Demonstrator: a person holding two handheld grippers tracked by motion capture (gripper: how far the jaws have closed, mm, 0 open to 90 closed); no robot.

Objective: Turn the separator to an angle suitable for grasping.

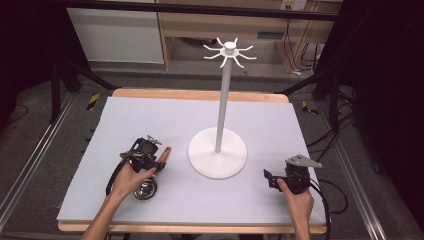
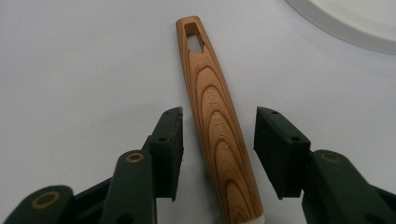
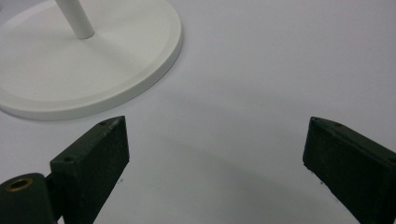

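Two grippers over a pale mat [image 1: 200, 120] on a table. Left gripper [image 1: 159, 159] low at the near-left, straddling a wooden handle [image 2: 212, 121]. In the left gripper view: handle flat on the mat, between the two pads, nearer the left one [image 2: 172, 149] than the right one [image 2: 279, 149], gaps visible on both sides, so not yet gripped. Jaws at a middling width, no contact seen. Slotted hole at the handle's far end, pointing toward the stand base [image 2: 345, 23]; near end met a white collar at the bottom edge of that view. In the high view: handle tip [image 1: 165, 152] poking out past the left gripper, just left of the stand; a shiny rounded metal piece [image 1: 145, 190] under the left hand [image 1: 131, 178], its link to the handle hidden by the hand. White stand [image 1: 218, 150] mid-mat, round base, upright pole, a ring of hooks [image 1: 229, 51] on top. Right gripper [image 1: 270, 178] at the near-right, well apart from the handle, close to the base's right. Its jaws spread wide in the right gripper view [image 3: 215, 154], nothing between them but bare mat, base edge [image 3: 154, 74] beyond the left jaw.
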